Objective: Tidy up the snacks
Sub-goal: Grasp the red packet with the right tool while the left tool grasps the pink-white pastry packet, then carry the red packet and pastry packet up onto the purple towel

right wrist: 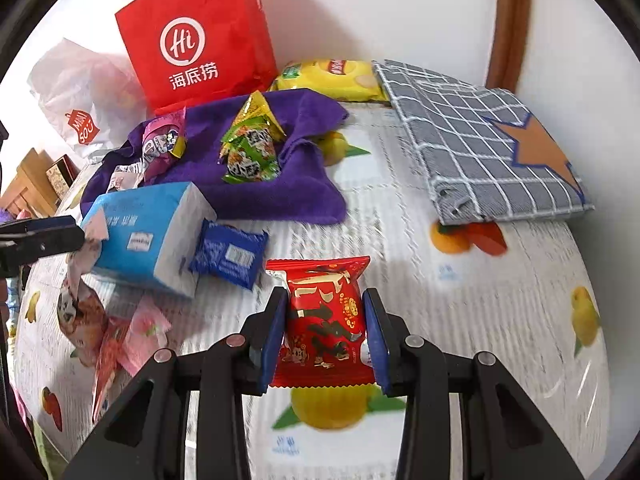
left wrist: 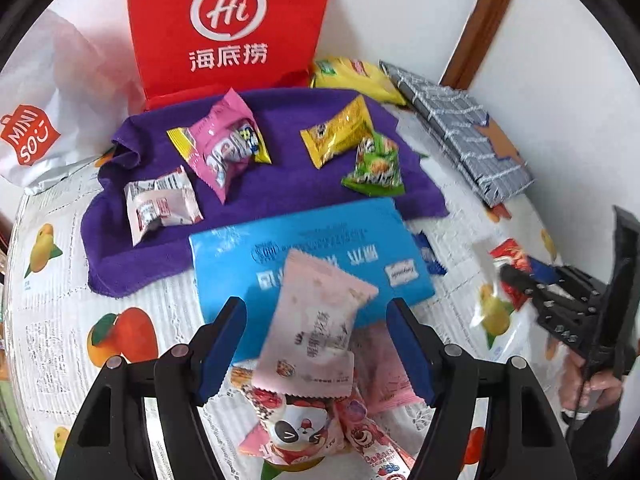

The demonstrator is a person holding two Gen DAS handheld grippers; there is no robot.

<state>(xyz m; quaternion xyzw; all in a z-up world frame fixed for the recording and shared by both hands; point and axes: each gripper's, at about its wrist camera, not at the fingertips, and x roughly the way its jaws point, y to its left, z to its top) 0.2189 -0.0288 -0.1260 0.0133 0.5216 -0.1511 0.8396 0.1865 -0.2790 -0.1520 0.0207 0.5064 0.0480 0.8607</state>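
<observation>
My right gripper (right wrist: 326, 320) is shut on a red snack packet (right wrist: 324, 316), which hangs just above the fruit-print tablecloth (right wrist: 440, 320). That gripper and its red packet (left wrist: 516, 268) also show at the right of the left wrist view. My left gripper (left wrist: 316, 324) stands open over a pale pink packet (left wrist: 316, 320), with a gap at each pad. The pink packet leans on a blue tissue box (left wrist: 320, 232). A purple cloth (left wrist: 280, 192) behind it carries a pink packet (left wrist: 228, 148), a yellow one (left wrist: 340, 128), a green one (left wrist: 376, 168) and a white one (left wrist: 160, 204).
A red paper bag (left wrist: 228, 20) and a white shopping bag (left wrist: 40, 120) stand at the back. A grey checked bag (right wrist: 480, 132) lies at the right, a yellow chips bag (right wrist: 332, 80) beside it. A small blue packet (right wrist: 228, 254) lies by the box. More pink snacks (left wrist: 304, 428) are piled under my left gripper.
</observation>
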